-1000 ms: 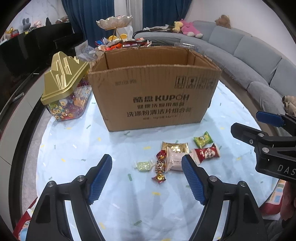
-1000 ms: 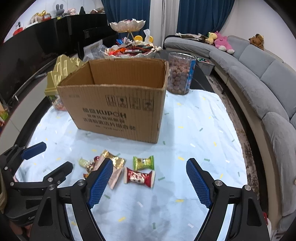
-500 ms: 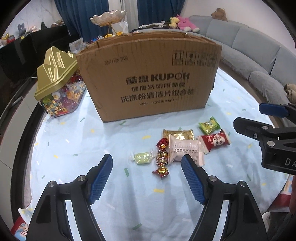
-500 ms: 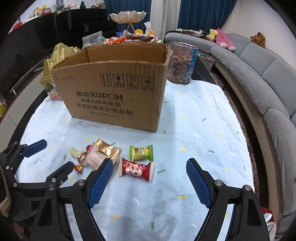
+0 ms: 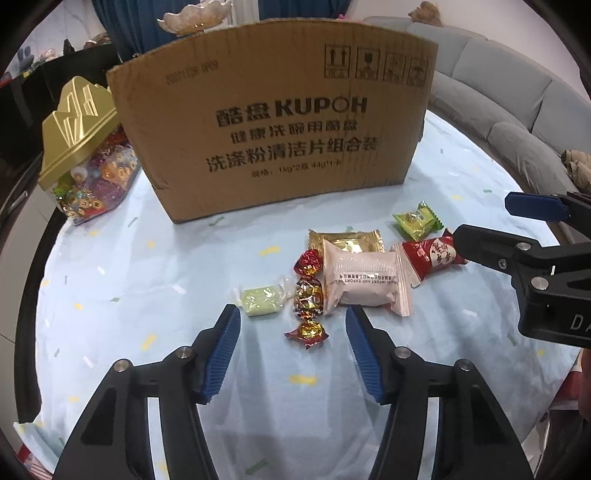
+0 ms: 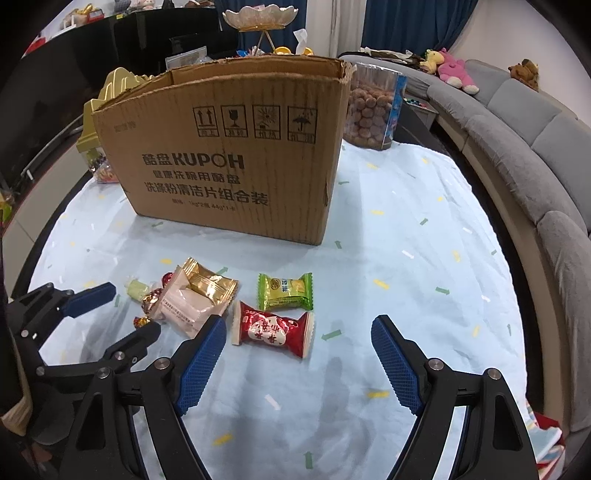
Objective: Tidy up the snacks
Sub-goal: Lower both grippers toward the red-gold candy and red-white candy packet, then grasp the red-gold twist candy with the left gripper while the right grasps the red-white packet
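Several wrapped snacks lie on the light blue cloth before an open KUPOH cardboard box (image 5: 280,125) (image 6: 236,155). In the left wrist view: a pale green candy (image 5: 260,301), a red-gold twist candy (image 5: 307,295), a pink packet (image 5: 365,278), a gold packet (image 5: 347,236), a red packet (image 5: 430,256) and a green packet (image 5: 417,221). My left gripper (image 5: 291,350) is open, low over the cloth, around the twist candy. My right gripper (image 6: 297,365) is open just short of the red packet (image 6: 271,328), near the green packet (image 6: 284,291).
A gold-lidded jar of sweets (image 5: 86,155) stands left of the box. A clear tub of round snacks (image 6: 373,107) stands behind the box at the right. A grey sofa (image 6: 517,122) curves round the table's right side. A tiered dish (image 6: 260,16) is at the back.
Both grippers have dropped and moved forward toward the snacks, which now look larger. The left one's jaws have narrowed somewhat around the twist candy. Nothing is held.
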